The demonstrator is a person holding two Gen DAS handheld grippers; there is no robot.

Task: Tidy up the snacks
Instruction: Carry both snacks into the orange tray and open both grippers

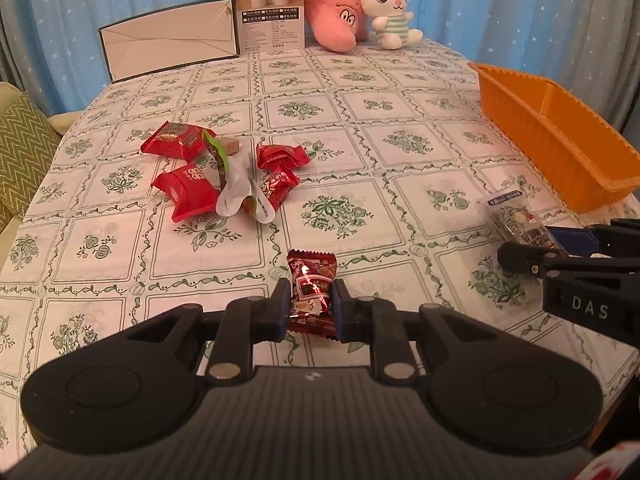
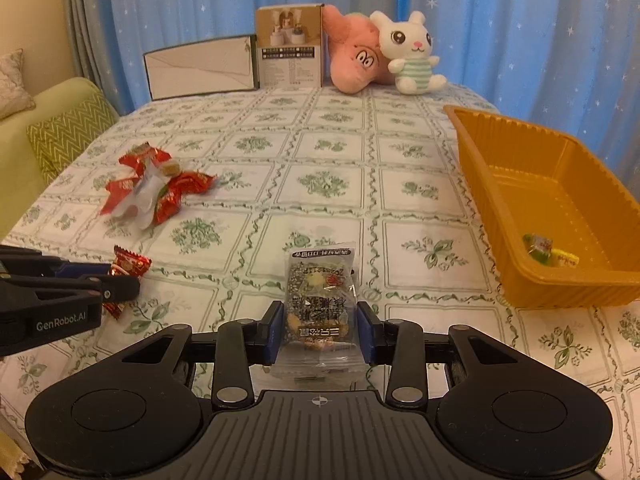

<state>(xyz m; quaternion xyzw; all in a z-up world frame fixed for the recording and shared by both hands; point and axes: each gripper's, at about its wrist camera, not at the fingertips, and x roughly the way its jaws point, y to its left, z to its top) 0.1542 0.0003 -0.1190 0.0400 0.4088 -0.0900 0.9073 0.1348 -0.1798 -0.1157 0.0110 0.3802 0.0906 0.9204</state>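
My left gripper [image 1: 310, 308] is shut on a dark red snack packet [image 1: 311, 286], held above the tablecloth. My right gripper [image 2: 319, 334] is shut on a clear packet with a dark printed snack [image 2: 320, 300]. Each gripper shows in the other's view: the right gripper [image 1: 524, 254] at the right edge with its clear packet [image 1: 516, 216], the left gripper [image 2: 116, 286] at the left edge with its red packet [image 2: 130, 266]. A pile of red and white snack packets [image 1: 224, 176] lies on the table's left. The orange tray [image 2: 500, 184] stands at the right with a small green-yellow snack [image 2: 546, 250] inside.
At the table's far edge stand a flat white box [image 1: 168, 38], a brown carton [image 1: 270, 8], a pink plush [image 1: 334, 20] and a white rabbit plush [image 1: 390, 8]. A green sofa with cushions [image 2: 60, 136] is on the left. Blue curtains hang behind.
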